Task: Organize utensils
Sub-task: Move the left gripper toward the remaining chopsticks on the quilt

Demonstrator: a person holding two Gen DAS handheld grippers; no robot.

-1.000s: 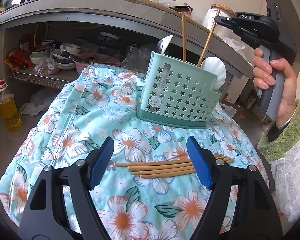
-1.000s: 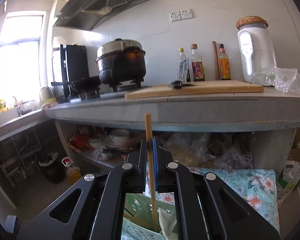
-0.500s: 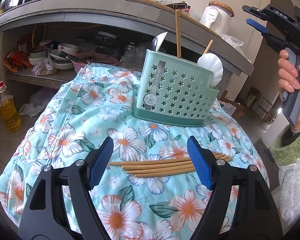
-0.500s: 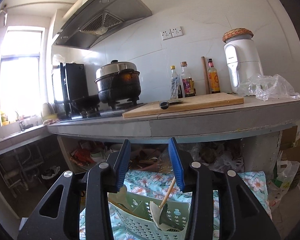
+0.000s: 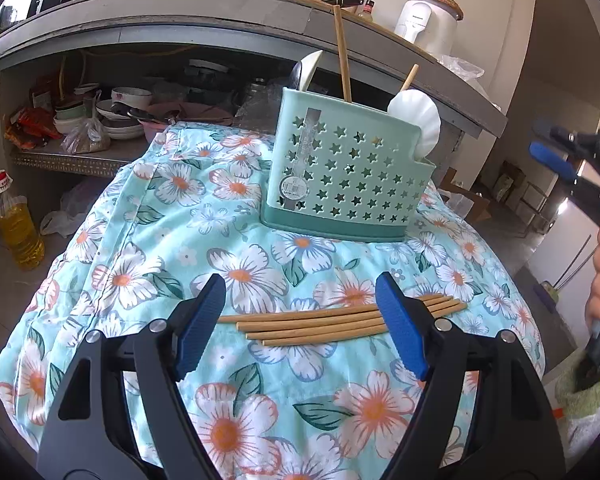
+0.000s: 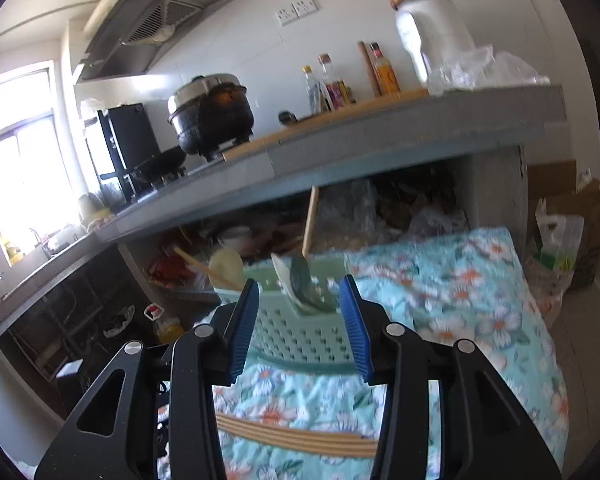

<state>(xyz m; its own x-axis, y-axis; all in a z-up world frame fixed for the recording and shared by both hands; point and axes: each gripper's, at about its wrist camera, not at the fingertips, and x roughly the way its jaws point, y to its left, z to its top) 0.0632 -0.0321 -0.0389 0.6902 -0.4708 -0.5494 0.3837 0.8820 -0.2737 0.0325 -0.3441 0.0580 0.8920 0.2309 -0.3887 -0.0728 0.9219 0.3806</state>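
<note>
Currently, four loose chopsticks (image 5: 340,320) are seen lying side by side on a floral cloth (image 5: 148,240), framed by the left gripper (image 5: 300,320), its jaws held wide apart w/ nothing clamped. At 12 o'clock beyond them a green star-holed utensil basket (image 5: 348,176) is stood, w/ two chopsticks and spoons inside. The right gripper (image 6: 300,324), at approx. 3 o'clock, is held parted and empty.

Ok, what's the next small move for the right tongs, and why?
Probably lower the right tongs onto the loose chopsticks and close on one. The tongs are open and empty, four sticks lie on the floral cloth, and two already stand in the green holder.
</note>
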